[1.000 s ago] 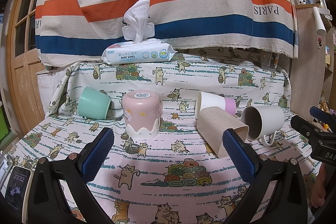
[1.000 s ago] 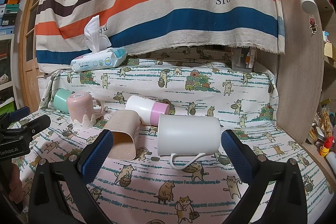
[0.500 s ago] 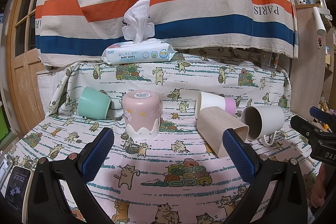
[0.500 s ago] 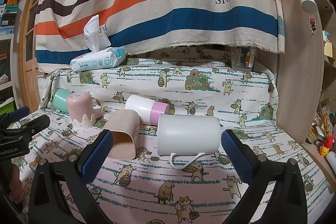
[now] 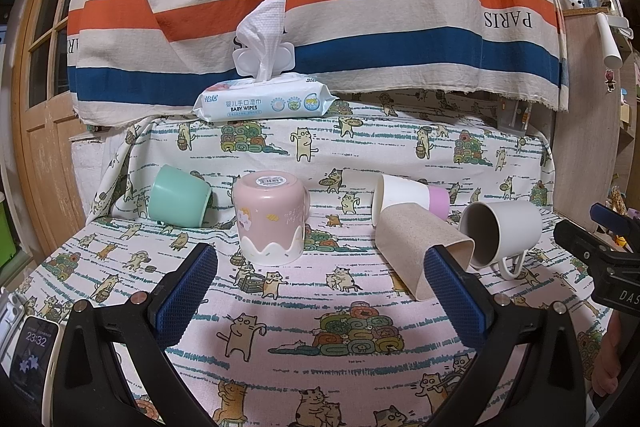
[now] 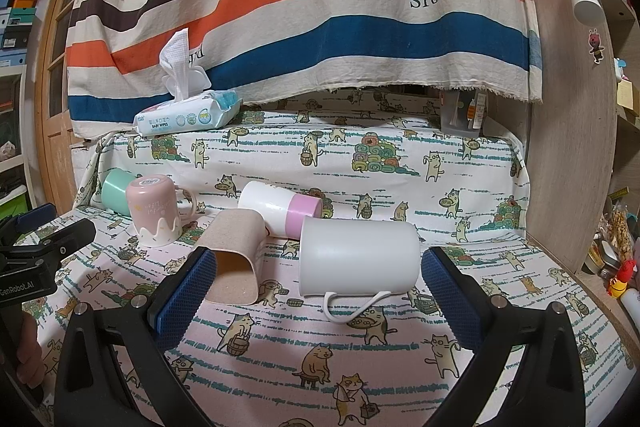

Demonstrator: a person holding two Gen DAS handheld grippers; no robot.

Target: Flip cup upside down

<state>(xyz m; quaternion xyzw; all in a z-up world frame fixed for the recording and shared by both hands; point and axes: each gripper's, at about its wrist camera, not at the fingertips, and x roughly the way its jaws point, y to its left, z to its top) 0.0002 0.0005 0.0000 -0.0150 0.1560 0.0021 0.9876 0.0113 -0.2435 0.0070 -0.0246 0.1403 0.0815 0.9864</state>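
1. our left gripper (image 5: 320, 291) and right gripper (image 6: 318, 291) both hang released, holding nothing.
2. the white mug (image 6: 358, 257) lies on its side on the counter (image 6: 280, 355), between our right gripper's fingers.

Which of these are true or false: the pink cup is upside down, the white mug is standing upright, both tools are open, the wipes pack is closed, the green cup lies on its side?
1. The pink cup stands upside down. True.
2. The white mug stands upright. False: it lies on its side, handle toward the camera.
3. The left tool and right tool are open and hold nothing. True.
4. The wipes pack is closed. False: its lid is up and a wipe sticks out.
5. The green cup lies on its side. True.
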